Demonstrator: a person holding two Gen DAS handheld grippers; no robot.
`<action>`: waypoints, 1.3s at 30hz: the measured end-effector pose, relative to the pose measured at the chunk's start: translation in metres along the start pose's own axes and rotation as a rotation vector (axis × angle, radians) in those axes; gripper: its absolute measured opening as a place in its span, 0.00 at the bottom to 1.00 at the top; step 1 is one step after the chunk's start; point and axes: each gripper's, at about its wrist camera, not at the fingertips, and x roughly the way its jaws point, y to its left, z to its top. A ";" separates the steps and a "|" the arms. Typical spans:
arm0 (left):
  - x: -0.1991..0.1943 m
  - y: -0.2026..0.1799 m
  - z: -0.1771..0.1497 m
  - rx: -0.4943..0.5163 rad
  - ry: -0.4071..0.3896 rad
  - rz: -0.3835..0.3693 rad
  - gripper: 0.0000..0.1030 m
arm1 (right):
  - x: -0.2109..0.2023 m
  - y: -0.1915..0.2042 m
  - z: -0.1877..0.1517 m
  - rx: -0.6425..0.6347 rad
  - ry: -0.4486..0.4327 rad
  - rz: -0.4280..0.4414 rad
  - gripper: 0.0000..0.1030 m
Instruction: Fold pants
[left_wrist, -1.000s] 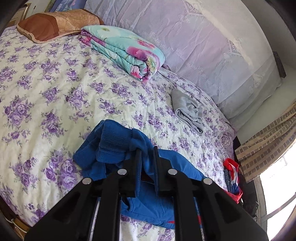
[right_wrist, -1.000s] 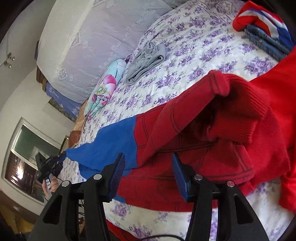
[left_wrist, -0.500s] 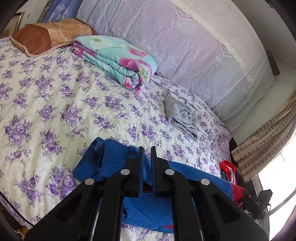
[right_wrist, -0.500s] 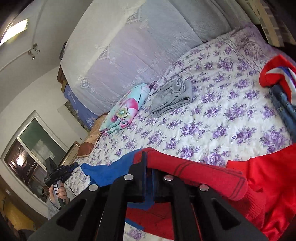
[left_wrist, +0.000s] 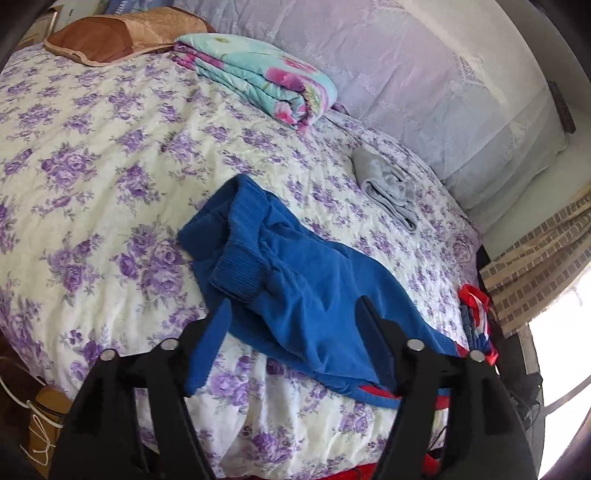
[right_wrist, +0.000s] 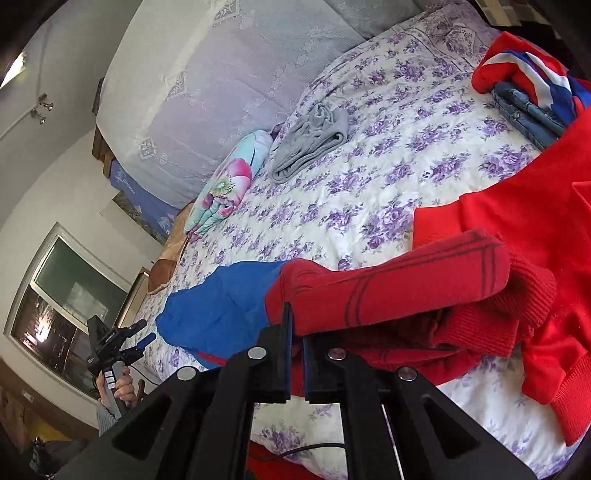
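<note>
The pants are knit, blue at the leg ends and red toward the waist. In the left wrist view the blue legs (left_wrist: 306, 291) lie crumpled on the floral bedspread (left_wrist: 110, 155), ribbed cuffs toward the far left. My left gripper (left_wrist: 295, 317) is open, its fingers spread either side of the blue cloth, holding nothing. In the right wrist view my right gripper (right_wrist: 297, 328) is shut on the pants (right_wrist: 399, 291), pinching a red fold near the blue-red seam and holding it a little above the bed.
A folded floral blanket (left_wrist: 258, 77) and a brown pillow (left_wrist: 122, 37) lie at the head. Folded grey pants (left_wrist: 388, 184) lie farther out. A red-white-blue garment on jeans (right_wrist: 528, 92) sits at the bed's edge. More red knit cloth (right_wrist: 554, 229) lies on the right.
My left gripper opened and let go of the blue legs, which now lie on the bed. My right gripper closed on the red fold and keeps hold.
</note>
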 end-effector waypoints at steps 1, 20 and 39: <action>0.005 0.005 0.001 -0.016 0.014 0.015 0.67 | 0.000 0.000 -0.001 0.001 0.002 0.000 0.04; 0.031 0.065 0.008 -0.108 0.076 0.011 0.26 | 0.021 -0.044 -0.042 0.085 0.184 -0.114 0.04; 0.077 -0.023 -0.015 0.145 0.127 -0.016 0.54 | -0.038 -0.067 -0.029 0.354 -0.023 0.008 0.59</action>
